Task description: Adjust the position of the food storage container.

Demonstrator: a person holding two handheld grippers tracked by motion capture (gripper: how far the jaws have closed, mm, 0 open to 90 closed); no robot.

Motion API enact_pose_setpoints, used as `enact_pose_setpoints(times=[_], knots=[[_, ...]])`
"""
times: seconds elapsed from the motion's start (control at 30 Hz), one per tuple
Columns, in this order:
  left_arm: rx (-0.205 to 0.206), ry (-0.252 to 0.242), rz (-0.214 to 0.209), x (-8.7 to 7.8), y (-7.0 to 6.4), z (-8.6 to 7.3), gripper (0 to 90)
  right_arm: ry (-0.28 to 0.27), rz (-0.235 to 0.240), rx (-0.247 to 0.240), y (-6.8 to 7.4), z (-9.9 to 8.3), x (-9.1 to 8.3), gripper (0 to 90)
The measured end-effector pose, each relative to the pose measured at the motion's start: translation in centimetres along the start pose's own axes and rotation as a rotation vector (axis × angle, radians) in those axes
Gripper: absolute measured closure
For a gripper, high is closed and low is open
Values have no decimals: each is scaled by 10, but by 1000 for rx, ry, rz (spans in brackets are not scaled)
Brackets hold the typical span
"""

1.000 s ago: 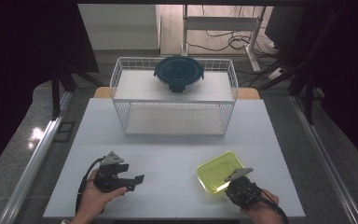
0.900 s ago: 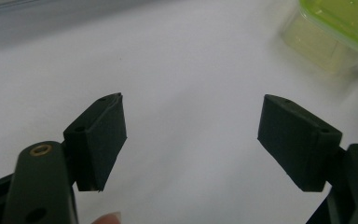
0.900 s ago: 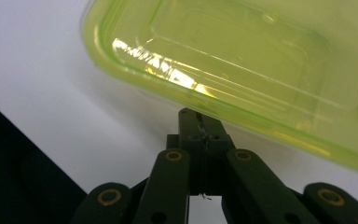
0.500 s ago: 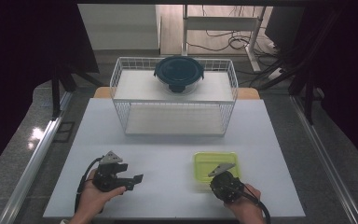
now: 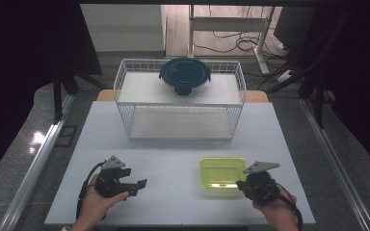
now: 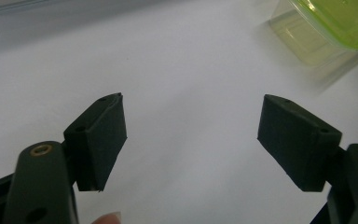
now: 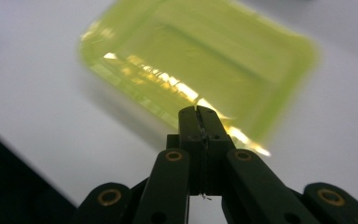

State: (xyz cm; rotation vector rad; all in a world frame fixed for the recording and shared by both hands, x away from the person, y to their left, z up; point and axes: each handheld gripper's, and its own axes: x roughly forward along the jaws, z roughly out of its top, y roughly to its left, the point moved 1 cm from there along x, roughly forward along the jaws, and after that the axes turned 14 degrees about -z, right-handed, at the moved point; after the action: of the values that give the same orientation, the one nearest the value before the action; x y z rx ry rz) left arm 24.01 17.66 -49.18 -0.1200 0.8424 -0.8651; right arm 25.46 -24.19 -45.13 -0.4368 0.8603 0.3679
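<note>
Gripping yellow-green tub rim, R gripper.

Behind the white table lies grey floor, with loose cables and dark curtains at both sides.

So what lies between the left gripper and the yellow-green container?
Nothing: in the high view, bare white table separates the left gripper from the yellow-green container.
</note>
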Motion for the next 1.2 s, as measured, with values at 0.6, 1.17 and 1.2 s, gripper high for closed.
enact_pose_setpoints(times=[0.6, 1.17, 1.2], knots=[[-10, 0, 5, 0, 2, -1, 229, 111, -120, 56, -40, 10, 58, 890], [-12, 5, 9, 1, 3, -1, 230, 85, -55, -43, 4, 31, 64, 890], [-12, 5, 9, 1, 3, -1, 230, 82, -46, -54, 11, 34, 65, 890]])
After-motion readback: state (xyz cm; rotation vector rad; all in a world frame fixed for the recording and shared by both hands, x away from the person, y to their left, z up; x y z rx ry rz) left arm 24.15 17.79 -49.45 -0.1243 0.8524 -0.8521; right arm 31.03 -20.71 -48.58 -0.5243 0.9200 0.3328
